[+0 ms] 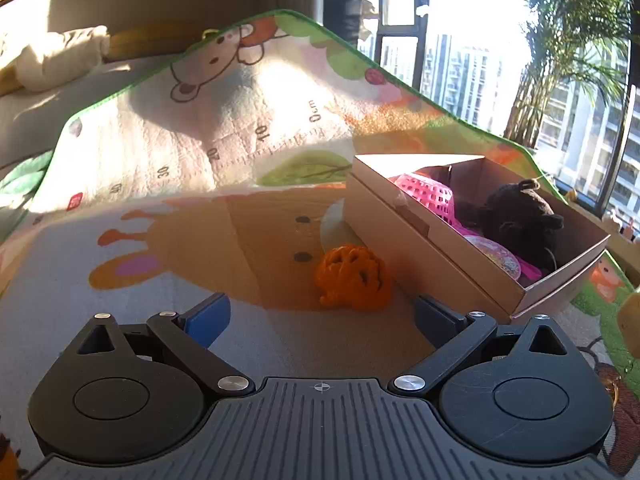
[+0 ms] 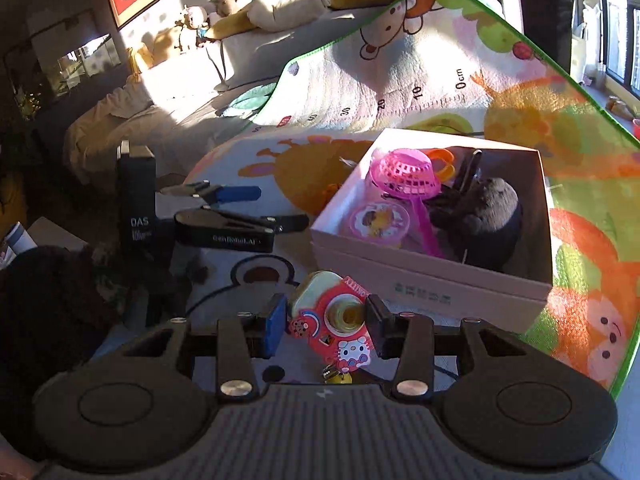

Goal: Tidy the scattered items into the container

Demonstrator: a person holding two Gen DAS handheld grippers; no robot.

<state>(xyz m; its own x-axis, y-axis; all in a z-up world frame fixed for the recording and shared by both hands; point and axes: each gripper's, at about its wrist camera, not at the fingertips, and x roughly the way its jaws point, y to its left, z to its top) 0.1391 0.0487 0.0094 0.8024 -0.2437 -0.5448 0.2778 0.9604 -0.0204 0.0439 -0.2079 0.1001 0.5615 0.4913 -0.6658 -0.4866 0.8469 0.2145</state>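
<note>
Right wrist view has the right gripper (image 2: 326, 326) clamped on a red toy camera (image 2: 332, 320) covered in cartoon stickers, both pads pressing on its sides, with a little yellow charm (image 2: 338, 376) dangling under it. It's held just in front of the cardboard box (image 2: 432, 296), which sits open on the cartoon play mat (image 2: 580, 240). Inside the box: a pink mesh scoop (image 2: 404, 174), a round pink plastic case (image 2: 378, 220), something orange (image 2: 442, 164) at the back that I can't make out, and a dark plush toy (image 2: 488, 216) filling the right side. Off to the left you can see the left gripper (image 2: 256, 206) from the side, hanging over the mat with its blue-padded fingers apart.

Left wrist view backs that up: the left gripper (image 1: 320, 316) is wide open with nothing between the pads. An orange lattice ball (image 1: 354, 278) lies on the mat ahead of it, just beside the box's (image 1: 420, 248) near wall, still outside. Sun's blasting through the window (image 1: 460, 20), so the far half of the mat is pretty washed out.
</note>
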